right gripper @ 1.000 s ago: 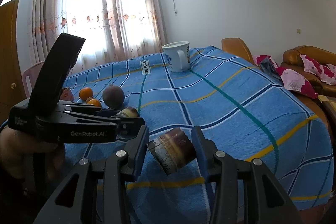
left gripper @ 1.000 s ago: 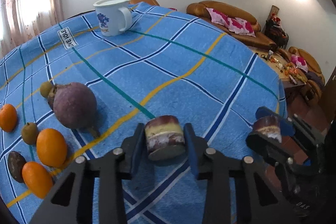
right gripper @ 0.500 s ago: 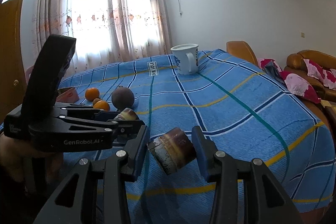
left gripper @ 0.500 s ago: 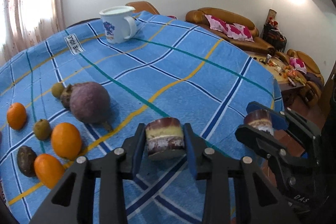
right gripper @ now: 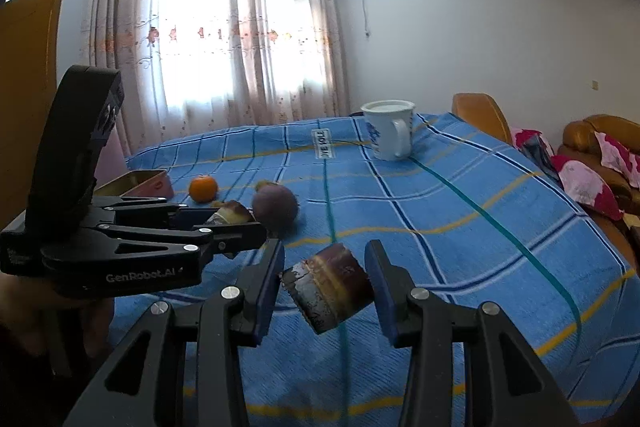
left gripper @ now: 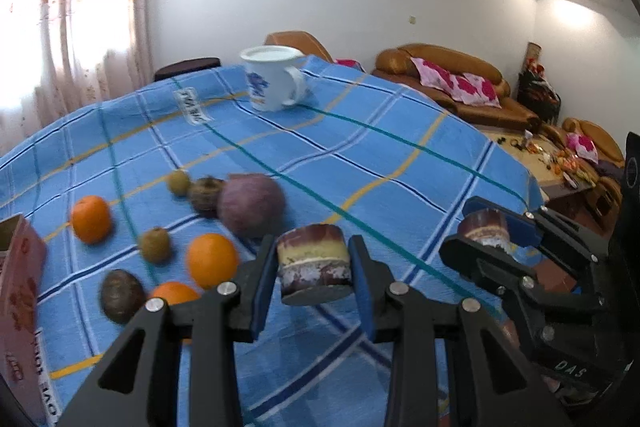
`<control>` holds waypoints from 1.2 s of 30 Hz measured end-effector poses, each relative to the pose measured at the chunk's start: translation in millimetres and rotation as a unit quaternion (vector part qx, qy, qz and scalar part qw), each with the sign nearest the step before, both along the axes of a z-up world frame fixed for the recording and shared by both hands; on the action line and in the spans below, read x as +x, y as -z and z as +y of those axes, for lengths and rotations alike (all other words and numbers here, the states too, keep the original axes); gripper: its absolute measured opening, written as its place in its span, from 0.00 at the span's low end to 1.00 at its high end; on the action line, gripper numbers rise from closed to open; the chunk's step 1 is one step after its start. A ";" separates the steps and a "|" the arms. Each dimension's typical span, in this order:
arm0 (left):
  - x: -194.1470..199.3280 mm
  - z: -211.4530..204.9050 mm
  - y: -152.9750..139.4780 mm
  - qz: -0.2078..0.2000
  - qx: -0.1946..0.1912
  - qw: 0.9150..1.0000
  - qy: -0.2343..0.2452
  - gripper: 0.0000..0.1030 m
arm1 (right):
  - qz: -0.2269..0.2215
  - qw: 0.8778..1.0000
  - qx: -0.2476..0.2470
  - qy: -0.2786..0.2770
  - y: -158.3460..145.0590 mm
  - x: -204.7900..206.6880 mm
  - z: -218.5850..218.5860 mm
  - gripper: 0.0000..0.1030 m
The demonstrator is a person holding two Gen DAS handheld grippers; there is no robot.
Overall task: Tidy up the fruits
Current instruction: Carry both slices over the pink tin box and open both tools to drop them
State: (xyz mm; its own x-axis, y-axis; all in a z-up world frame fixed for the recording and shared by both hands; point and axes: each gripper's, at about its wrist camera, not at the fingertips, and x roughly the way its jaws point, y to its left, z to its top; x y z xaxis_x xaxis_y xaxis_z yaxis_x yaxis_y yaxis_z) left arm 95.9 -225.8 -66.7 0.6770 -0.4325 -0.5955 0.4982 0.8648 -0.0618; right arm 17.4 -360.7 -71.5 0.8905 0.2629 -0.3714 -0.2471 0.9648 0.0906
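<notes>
Both tongs, left (left gripper: 313,281) and right (right gripper: 325,283), clamp a fruit chunk above the desk (left gripper: 400,163); the right chunk (right gripper: 330,287) sits tilted and might slip.

Tablecloth (left gripper: 360,155): bright blue, checked with white, navy, yellow and teal lines. Enamel mug (left gripper: 272,79): white, blue motif. Round oranges (left gripper: 91,219): vivid orange. Large round fruit (left gripper: 251,205): dull purple. Small fruits (left gripper: 154,245): olive-brown. Box (left gripper: 18,287): pink, red print. Cut chunk (left gripper: 314,263): maroon rind, yellow and white bands. Curtains (right gripper: 224,39): sheer pink, floral. Sofa (left gripper: 452,83): tan, magenta-flowered cushions.
</notes>
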 end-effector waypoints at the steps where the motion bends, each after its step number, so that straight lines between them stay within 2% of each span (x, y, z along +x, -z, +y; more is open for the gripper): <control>1: -0.1 5.9 -1.7 -0.003 -0.002 1.000 -0.006 0.36 | -0.001 1.000 -0.001 -0.004 -1.8 1.5 3.3 0.43; 11: -3.1 69.9 -18.0 -0.028 -0.023 0.997 -0.074 0.36 | -0.023 0.998 -0.018 -0.062 -25.7 17.3 56.9 0.43; 22: -8.3 142.5 -31.8 -0.056 -0.037 0.987 -0.148 0.36 | -0.040 0.990 -0.048 -0.130 -54.6 39.0 127.6 0.43; 36: -7.5 217.8 -28.3 -0.055 -0.038 0.975 -0.210 0.36 | -0.040 0.977 -0.062 -0.201 -73.9 66.6 210.0 0.43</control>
State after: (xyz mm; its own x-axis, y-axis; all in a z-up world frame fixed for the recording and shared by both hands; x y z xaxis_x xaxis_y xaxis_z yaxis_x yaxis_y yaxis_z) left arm 88.3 -8.0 -38.4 0.8621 -0.1424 -0.4863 0.1075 0.9893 -0.0989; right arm 84.1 -150.8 2.3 0.7519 0.5554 -0.3553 -0.6102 0.7902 -0.0561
